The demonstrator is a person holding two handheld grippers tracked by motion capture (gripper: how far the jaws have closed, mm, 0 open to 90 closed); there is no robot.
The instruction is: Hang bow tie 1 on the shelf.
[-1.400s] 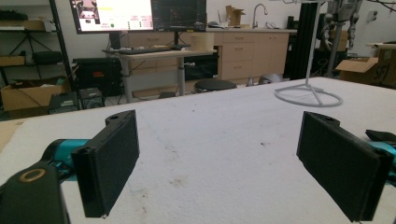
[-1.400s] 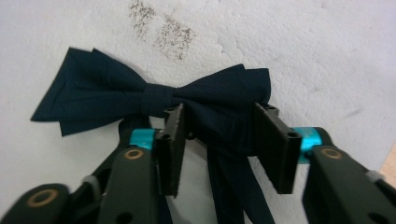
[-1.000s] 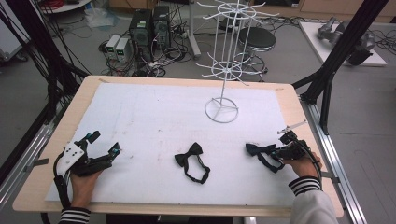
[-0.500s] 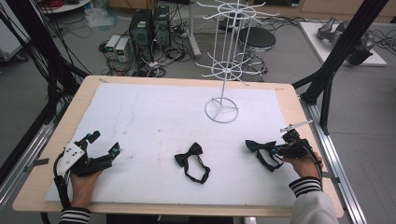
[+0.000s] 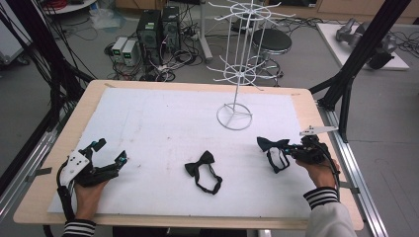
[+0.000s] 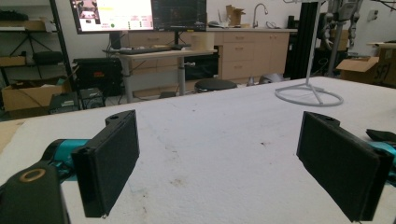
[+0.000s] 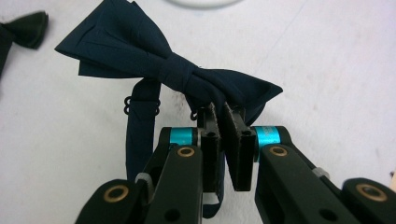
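Now right tongs (image 7: 223, 122) clenched on navy bow tie's (image 7: 163, 70) wing; left tongs (image 6: 224, 163) spread wide, well apart.

navy bow tie (image 7: 159, 65), blk bow tie (image 5: 200, 163), white mat (image 5: 158, 123)

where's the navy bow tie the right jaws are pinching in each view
High view: navy bow tie at right, beside the right gripper.
Right gripper view: centre, jaws shut on it.
Left gripper view: not in it.
Shared landmark: white stand base.
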